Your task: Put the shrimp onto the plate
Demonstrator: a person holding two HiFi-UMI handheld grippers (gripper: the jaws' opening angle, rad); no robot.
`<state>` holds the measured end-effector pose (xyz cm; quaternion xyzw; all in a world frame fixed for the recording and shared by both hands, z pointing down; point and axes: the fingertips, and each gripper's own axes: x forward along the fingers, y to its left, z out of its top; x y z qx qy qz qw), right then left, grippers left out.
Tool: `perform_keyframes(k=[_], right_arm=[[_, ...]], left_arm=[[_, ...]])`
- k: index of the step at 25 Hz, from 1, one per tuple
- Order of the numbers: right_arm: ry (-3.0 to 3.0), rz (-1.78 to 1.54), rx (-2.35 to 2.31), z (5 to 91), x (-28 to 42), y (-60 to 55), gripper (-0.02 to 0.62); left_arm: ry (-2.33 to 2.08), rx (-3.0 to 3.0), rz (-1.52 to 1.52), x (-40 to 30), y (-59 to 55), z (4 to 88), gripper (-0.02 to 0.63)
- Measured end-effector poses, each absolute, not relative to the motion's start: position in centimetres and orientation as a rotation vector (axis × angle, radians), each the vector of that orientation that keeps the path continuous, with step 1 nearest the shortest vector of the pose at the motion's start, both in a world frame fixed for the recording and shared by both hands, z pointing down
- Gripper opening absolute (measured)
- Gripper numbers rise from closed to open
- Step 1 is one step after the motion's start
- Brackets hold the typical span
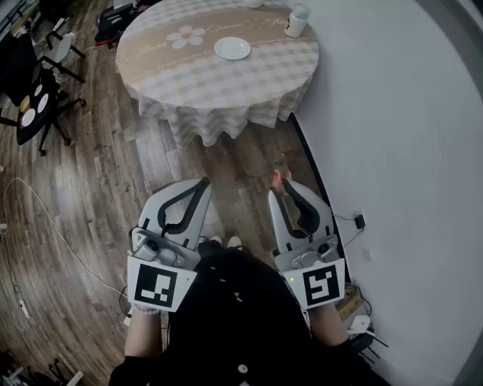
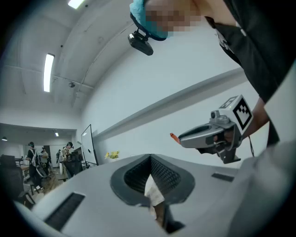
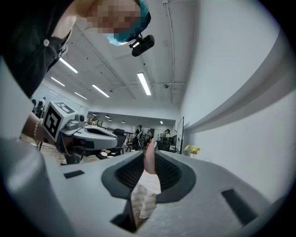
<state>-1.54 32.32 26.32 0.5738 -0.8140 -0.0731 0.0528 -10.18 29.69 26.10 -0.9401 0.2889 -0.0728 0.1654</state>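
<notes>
My right gripper (image 1: pixel 281 187) pinches a small orange-pink shrimp (image 1: pixel 277 176), my left gripper (image 1: pixel 204 182) is closed on nothing, and the round white plate (image 1: pixel 232 48) lies at 12 o'clock.

Nothing here I can read, cursive lettering (image 1: pixel 253 27) on the tablecloth (image 1: pixel 173 71) beside its flower print (image 1: pixel 186 36) too small to make out

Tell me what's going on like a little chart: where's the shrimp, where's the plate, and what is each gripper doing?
right gripper: shut on the shrimp, above the wooden floor, short of the table
left gripper: shut, holding nothing
plate: white, bare, on the table's checked cloth
cup: white, near the table's far edge
task: shrimp not yet on the plate
</notes>
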Motion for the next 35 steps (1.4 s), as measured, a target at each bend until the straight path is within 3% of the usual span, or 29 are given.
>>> perform_keyframes(k=[35], right_arm=[[-2.507, -0.268, 1.679, 25.9, -1.1, 34.5, 0.055]], left_arm=[[0.799, -2.673, -0.2, -8.3, 32.0, 25.4, 0.0]])
